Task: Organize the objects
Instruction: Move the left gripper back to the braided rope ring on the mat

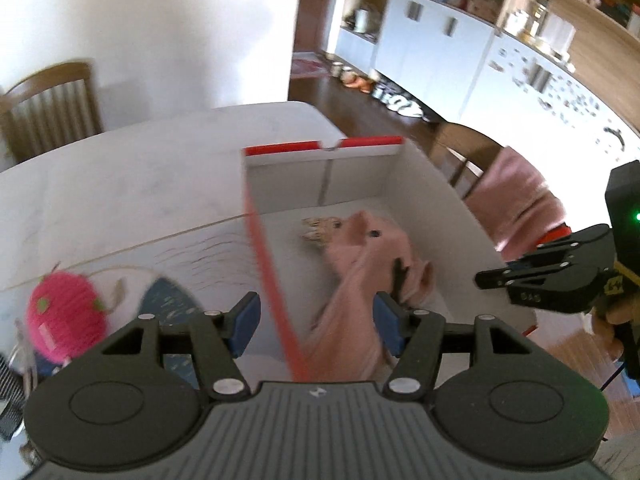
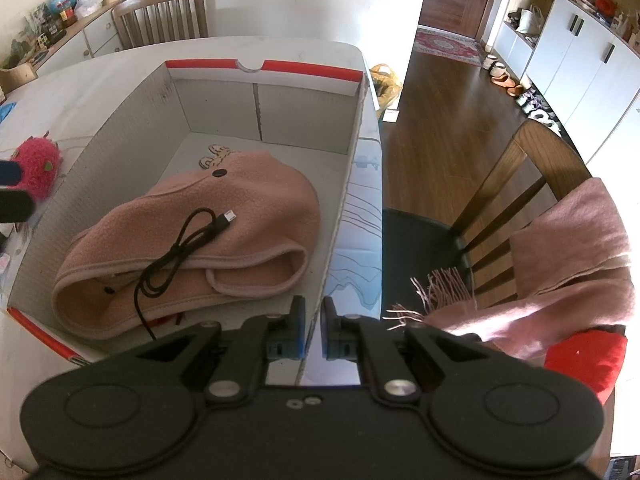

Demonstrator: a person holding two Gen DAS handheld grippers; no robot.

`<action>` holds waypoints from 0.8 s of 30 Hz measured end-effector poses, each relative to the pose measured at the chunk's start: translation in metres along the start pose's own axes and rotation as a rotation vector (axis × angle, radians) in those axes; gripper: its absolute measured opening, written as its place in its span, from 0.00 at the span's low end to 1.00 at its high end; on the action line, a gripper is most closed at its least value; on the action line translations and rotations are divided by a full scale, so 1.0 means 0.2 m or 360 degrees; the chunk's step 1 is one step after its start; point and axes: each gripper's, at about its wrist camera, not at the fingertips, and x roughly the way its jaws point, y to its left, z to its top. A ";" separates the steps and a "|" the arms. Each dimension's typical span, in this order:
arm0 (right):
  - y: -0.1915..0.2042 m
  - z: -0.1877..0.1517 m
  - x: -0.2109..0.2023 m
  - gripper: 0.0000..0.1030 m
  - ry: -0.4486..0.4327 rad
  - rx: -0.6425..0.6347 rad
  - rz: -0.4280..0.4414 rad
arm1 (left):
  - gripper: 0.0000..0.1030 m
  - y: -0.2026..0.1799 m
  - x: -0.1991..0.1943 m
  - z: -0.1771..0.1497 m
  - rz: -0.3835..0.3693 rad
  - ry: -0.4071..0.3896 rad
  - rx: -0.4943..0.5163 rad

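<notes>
An open white cardboard box (image 2: 216, 112) with a red rim stands on the table. Inside it lies a pink fleece garment (image 2: 248, 200) with a coiled black cable (image 2: 180, 248) on top. My right gripper (image 2: 314, 320) is shut on the box's right wall near its front corner. The left wrist view shows the right gripper (image 1: 486, 279) there too. My left gripper (image 1: 316, 322) hangs open above the box's (image 1: 360, 168) left wall, and its pads touch nothing. The garment (image 1: 360, 264) and cable (image 1: 398, 280) lie beyond its right finger. A pink yarn ball (image 1: 64, 316) sits on the table left of the box.
A dark blue patterned object (image 1: 168, 300) lies between ball and box. A wooden chair (image 2: 520, 184) right of the table carries a pink fringed scarf (image 2: 560, 260) and something red (image 2: 584, 356). Another chair (image 2: 160, 12) stands behind the white table (image 1: 120, 184).
</notes>
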 end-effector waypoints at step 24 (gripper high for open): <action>0.00 0.01 0.01 0.06 0.0024 -0.0007 -0.0006 | 0.68 0.79 -0.25 -0.62 0.0573 0.0121 -0.0640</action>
